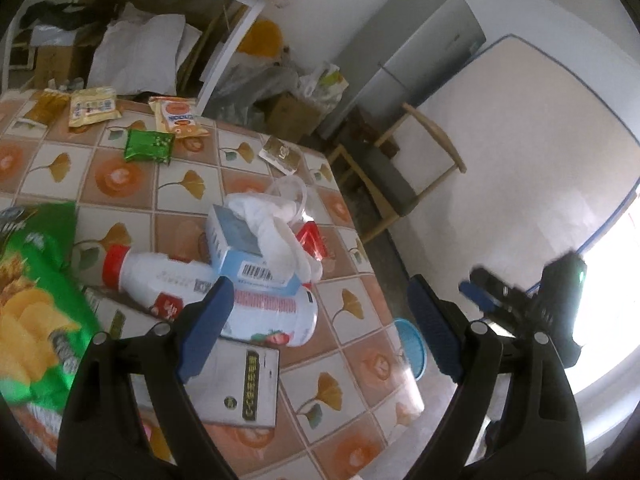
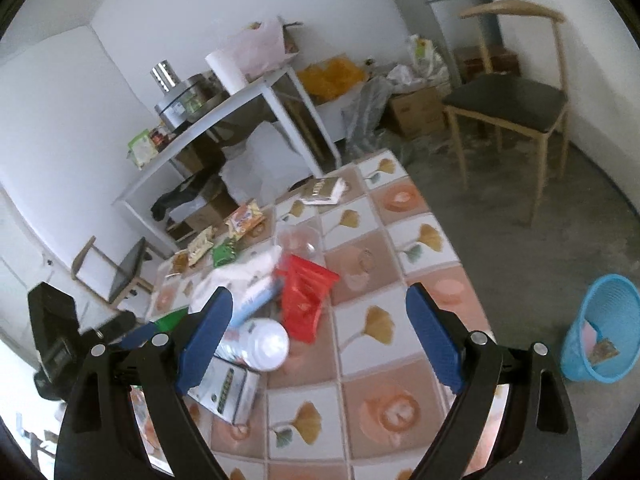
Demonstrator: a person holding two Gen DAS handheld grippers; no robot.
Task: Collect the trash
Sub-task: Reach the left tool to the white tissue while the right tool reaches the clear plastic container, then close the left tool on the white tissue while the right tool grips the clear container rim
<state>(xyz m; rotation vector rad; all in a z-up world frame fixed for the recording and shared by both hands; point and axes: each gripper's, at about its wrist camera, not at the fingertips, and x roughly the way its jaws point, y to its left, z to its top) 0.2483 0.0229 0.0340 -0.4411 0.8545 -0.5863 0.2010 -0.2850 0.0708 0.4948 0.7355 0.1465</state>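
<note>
Left gripper spread wide and empty above the table, hanging over the white red-capped bottle and pale blue carton in the trash heap; right gripper likewise spread, nothing between its pads, near the red wrapper. Best to settle on one piece, straddle it squarely, pinch, then carry to the blue basket on the floor beside the table

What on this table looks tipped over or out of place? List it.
The white bottle with the red cap lies on its side among the litter, and a blue-and-white carton rests tilted on top of it. Snack wrappers are strewn over the tablecloth. The blue bin stands upright on the floor.
</note>
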